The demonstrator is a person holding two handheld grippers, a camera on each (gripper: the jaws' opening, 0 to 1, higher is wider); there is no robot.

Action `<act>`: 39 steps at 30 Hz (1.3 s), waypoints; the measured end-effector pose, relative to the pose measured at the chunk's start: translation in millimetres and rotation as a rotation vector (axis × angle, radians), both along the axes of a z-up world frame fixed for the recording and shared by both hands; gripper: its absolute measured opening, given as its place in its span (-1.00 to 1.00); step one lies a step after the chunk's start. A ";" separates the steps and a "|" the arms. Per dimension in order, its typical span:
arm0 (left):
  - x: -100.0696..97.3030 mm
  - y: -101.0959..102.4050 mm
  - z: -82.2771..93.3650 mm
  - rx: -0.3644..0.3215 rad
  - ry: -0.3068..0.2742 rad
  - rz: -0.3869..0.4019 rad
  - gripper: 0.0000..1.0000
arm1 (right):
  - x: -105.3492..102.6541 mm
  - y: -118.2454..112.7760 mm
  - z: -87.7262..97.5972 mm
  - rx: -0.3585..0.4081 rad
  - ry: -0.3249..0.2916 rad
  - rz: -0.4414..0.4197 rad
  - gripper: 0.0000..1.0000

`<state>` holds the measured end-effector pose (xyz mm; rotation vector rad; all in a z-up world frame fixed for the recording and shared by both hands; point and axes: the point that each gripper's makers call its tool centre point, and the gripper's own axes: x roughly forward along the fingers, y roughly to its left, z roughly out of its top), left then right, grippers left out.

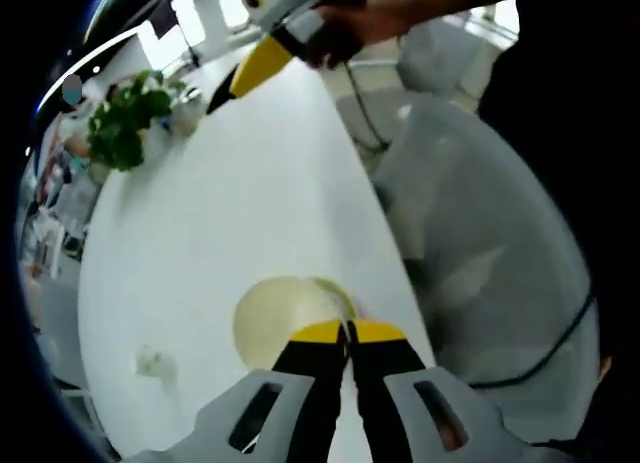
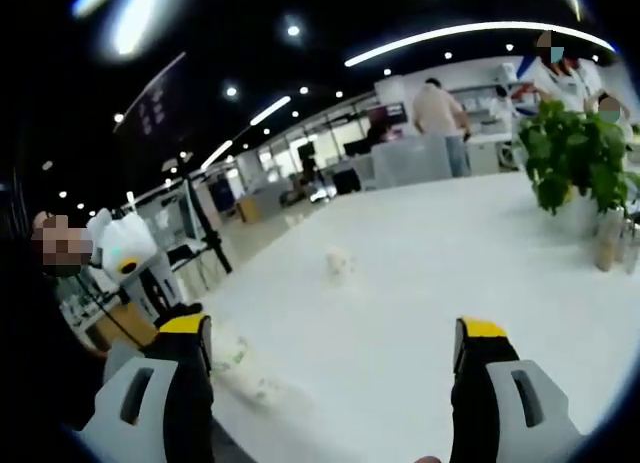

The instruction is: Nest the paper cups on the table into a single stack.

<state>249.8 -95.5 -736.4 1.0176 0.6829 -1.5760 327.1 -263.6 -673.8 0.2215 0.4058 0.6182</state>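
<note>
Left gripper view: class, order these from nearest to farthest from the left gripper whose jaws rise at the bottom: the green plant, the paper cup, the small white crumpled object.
1. paper cup, right at the jaw tips
2. small white crumpled object, off to the left on the table
3. green plant, far upper left

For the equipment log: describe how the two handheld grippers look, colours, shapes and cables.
The left gripper has black jaws with yellow tips, rising from light grey housings with slotted openings. The right gripper is built the same: black jaws, yellow caps, grey slotted bases. Seen from the left gripper view, the right gripper has a white body, a tapering yellow and black jaw, and a dark cable trailing from it.
</note>
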 end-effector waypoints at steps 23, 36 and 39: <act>1.1 -1.0 -17.5 0.015 0.039 0.048 -0.81 | -6.2 -7.0 -12.5 0.022 0.024 -0.023 0.98; -1.2 -0.7 -22.8 0.013 0.085 0.109 -0.51 | -7.3 -8.9 -16.1 0.027 0.035 -0.027 0.97; -3.0 -1.4 -22.3 0.005 0.100 0.115 -0.53 | -7.2 -8.9 -16.0 0.026 0.033 -0.026 0.97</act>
